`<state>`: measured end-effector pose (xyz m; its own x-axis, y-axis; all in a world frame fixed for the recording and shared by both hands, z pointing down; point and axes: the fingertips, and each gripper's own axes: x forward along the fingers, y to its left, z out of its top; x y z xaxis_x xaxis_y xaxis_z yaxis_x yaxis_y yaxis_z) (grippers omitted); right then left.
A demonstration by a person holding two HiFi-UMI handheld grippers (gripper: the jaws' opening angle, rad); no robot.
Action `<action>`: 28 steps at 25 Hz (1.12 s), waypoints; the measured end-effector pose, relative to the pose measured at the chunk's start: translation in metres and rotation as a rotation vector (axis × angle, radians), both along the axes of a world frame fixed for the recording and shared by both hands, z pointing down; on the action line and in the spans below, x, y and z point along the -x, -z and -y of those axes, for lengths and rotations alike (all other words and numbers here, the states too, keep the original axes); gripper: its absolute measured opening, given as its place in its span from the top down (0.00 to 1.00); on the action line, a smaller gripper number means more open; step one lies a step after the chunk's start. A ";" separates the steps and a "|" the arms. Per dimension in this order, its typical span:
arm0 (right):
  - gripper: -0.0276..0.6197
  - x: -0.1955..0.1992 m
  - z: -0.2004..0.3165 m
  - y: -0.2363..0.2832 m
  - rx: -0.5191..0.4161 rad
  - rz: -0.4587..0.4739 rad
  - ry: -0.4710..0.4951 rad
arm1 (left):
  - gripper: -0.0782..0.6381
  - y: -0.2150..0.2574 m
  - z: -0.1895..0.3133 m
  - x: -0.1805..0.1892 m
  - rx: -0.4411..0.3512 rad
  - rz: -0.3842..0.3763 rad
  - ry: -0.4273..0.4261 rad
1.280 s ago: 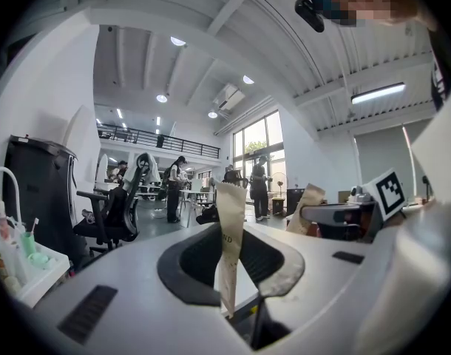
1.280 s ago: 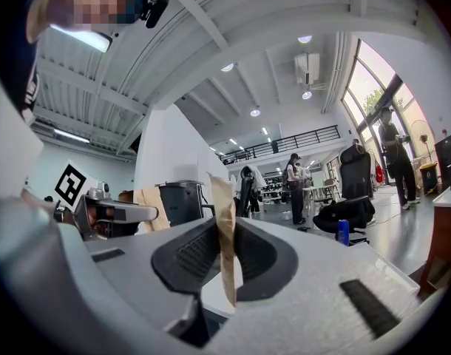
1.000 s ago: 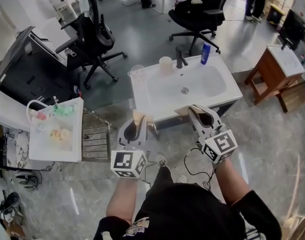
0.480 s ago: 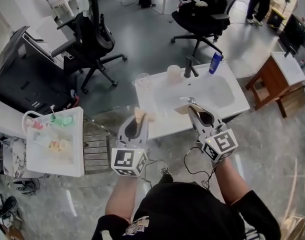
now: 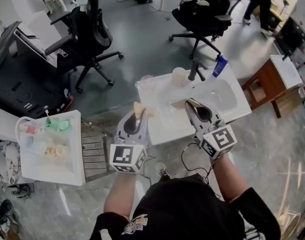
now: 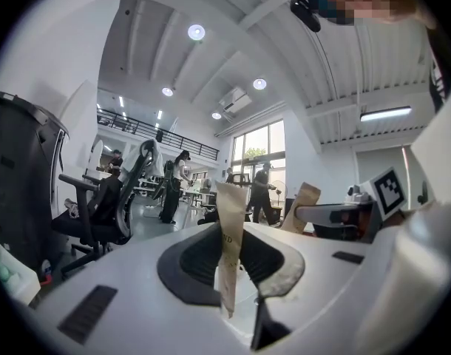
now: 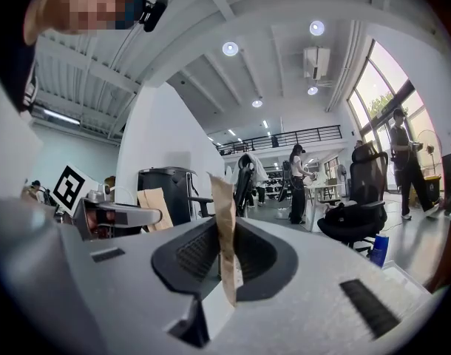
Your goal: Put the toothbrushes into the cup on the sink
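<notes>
A white sink (image 5: 227, 101) stands ahead of me with a beige cup (image 5: 179, 76) and a clear cup (image 5: 147, 84) on its back rim, left of the dark faucet (image 5: 195, 70). My left gripper (image 5: 137, 116) is shut on a flat brown paper packet (image 5: 139, 108), which stands up between the jaws in the left gripper view (image 6: 229, 235). My right gripper (image 5: 190, 105) is shut on a second brown paper packet (image 5: 178, 105), seen edge-on in the right gripper view (image 7: 224, 231). Both grippers hover over the sink's front left part. What the packets contain is hidden.
A blue bottle (image 5: 220, 65) stands right of the faucet. A white cart (image 5: 75, 144) with small items sits at my left, a wooden side table (image 5: 272, 79) at the right. Black office chairs (image 5: 87, 39) and people stand beyond the sink.
The view has drawn nearer to the sink, so both grippers now overlap its front edge. Both packets stay gripped as before.
</notes>
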<state>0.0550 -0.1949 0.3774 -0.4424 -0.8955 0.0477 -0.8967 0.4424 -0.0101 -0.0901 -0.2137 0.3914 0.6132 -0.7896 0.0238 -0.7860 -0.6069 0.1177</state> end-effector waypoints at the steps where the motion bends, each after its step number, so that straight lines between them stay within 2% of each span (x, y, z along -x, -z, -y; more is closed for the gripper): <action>1: 0.86 0.003 0.003 0.001 0.000 -0.006 0.001 | 0.81 0.000 0.002 0.002 0.002 -0.005 -0.002; 7: 0.86 0.014 0.024 -0.003 0.011 -0.026 0.025 | 0.81 -0.005 0.017 0.010 0.009 -0.014 0.005; 14: 0.86 0.004 0.043 -0.004 0.009 -0.013 0.064 | 0.81 -0.002 0.027 -0.001 0.005 0.000 0.035; 20: 0.86 -0.018 0.059 -0.002 -0.010 0.013 0.109 | 0.81 0.005 0.035 -0.018 -0.014 0.027 0.088; 28: 0.86 -0.064 0.087 0.009 -0.038 0.014 0.139 | 0.81 0.010 0.043 -0.059 -0.020 0.044 0.135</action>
<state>0.1194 -0.2821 0.3685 -0.5625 -0.8268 0.0075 -0.8268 0.5625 -0.0027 -0.0315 -0.2570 0.3812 0.5002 -0.8653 0.0320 -0.8647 -0.4972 0.0704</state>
